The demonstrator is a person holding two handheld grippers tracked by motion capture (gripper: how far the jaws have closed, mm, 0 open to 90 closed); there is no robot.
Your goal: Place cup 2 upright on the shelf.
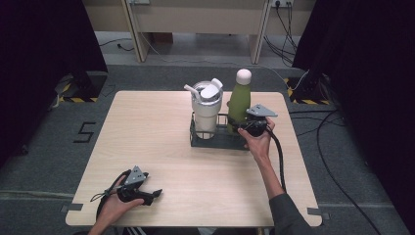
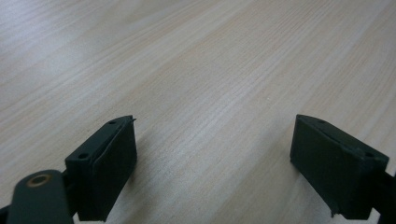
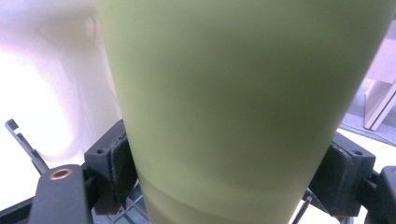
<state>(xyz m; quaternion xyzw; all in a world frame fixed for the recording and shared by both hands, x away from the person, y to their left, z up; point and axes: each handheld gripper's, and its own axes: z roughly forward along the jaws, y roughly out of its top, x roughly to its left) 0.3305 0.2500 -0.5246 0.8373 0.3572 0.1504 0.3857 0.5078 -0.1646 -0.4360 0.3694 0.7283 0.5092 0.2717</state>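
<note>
Nearest the camera, left gripper (image 1: 157,193) rests idle on the pale wooden table (image 1: 147,142), jaws spread and empty. Right gripper (image 3: 224,172) clasps the lower body of the green, white-capped metal bottle (image 1: 239,100), upright in a dark wire caddy (image 1: 215,139) beside a white lidded tumbler (image 1: 205,110), apparently to lift it or seat it.

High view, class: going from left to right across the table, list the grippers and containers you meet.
left gripper → white tumbler → green bottle → right gripper, its jaws either side of the bottle's lower body.
</note>
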